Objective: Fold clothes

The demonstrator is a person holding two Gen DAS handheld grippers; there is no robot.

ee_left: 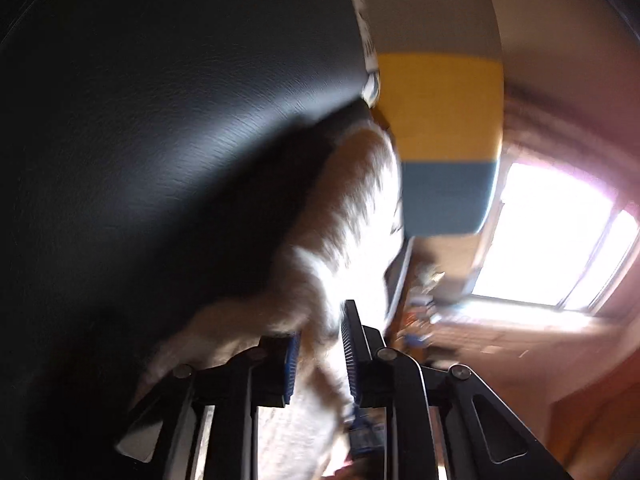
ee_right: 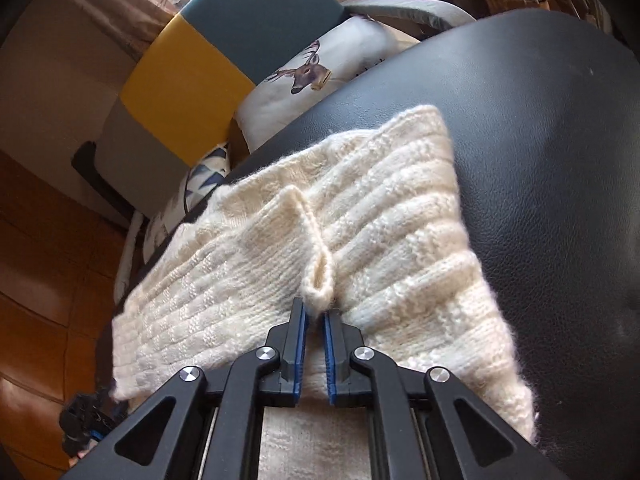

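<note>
A cream knitted sweater (ee_right: 360, 220) lies folded on a black leather surface (ee_right: 540, 160). My right gripper (ee_right: 316, 308) is shut on a small upright loop of knit at the sweater's near edge. In the blurred left wrist view the same sweater (ee_left: 360, 208) rises off the black surface (ee_left: 160, 120) and runs between the fingers of my left gripper (ee_left: 322, 320), filling the gap between its blue pads. The right wrist view shows a dark, blue-padded gripper (ee_right: 86, 428) beside the sweater's lower left corner, which hangs over the edge.
A chair with yellow, blue and grey patches (ee_right: 192, 68) stands behind the surface, with a deer-print cushion (ee_right: 320, 68) against it. A bright window (ee_left: 552, 232) glares at the right. Wooden floor (ee_right: 40, 260) lies below the surface's left edge.
</note>
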